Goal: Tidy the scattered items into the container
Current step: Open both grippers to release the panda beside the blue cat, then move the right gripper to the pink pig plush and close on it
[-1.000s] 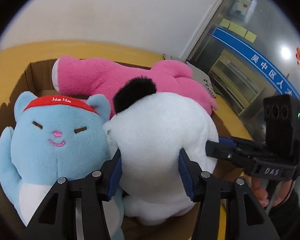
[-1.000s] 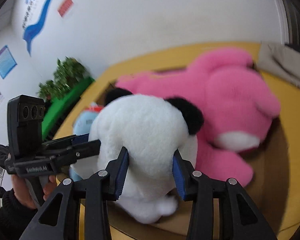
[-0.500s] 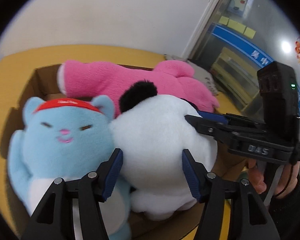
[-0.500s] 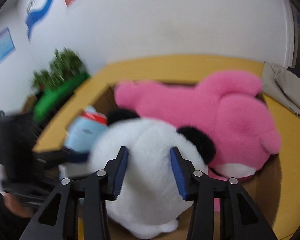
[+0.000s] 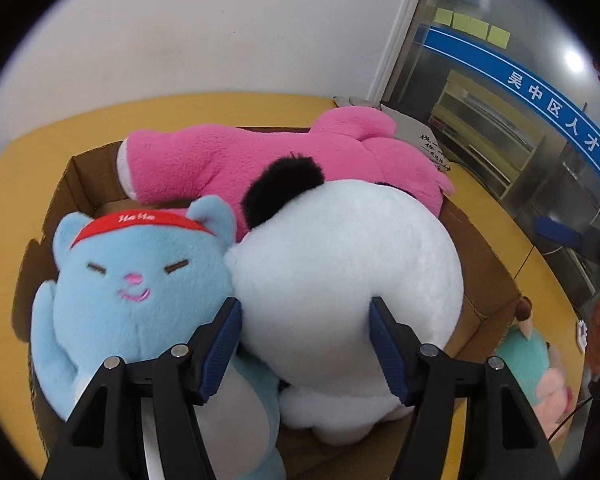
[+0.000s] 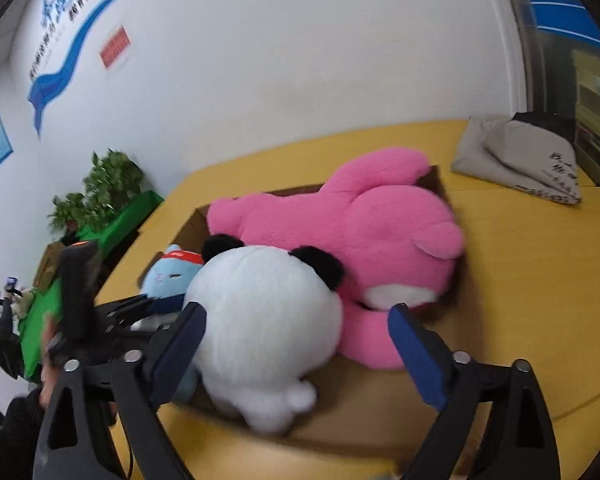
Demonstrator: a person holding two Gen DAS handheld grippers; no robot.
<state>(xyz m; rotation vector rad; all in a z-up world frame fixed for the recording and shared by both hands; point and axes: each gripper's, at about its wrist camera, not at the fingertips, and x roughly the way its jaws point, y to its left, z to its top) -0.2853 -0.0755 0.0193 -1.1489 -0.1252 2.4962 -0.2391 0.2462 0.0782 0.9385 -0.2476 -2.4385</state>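
A cardboard box [image 5: 486,276] on the yellow table holds a white panda plush [image 5: 344,268], a blue bear plush with a red headband [image 5: 140,280] and a pink plush [image 5: 268,160]. My left gripper [image 5: 304,344] has its blue pads on either side of the panda's back. My right gripper [image 6: 296,344] is open and pulled back above the box's near edge [image 6: 340,412], with the panda [image 6: 260,320] by its left finger. The pink plush [image 6: 364,220] lies behind. The blue bear [image 6: 168,276] peeks out at the left.
A teal and pink plush [image 5: 536,376] lies on the table to the right of the box. A grey folded bag [image 6: 520,160] sits at the table's far right. The yellow table [image 6: 540,280] extends right of the box. A white wall stands behind.
My right gripper has opened, let go of the panda and drawn back. My left gripper has spread a little wider around the panda. The panda sits lower in the box.
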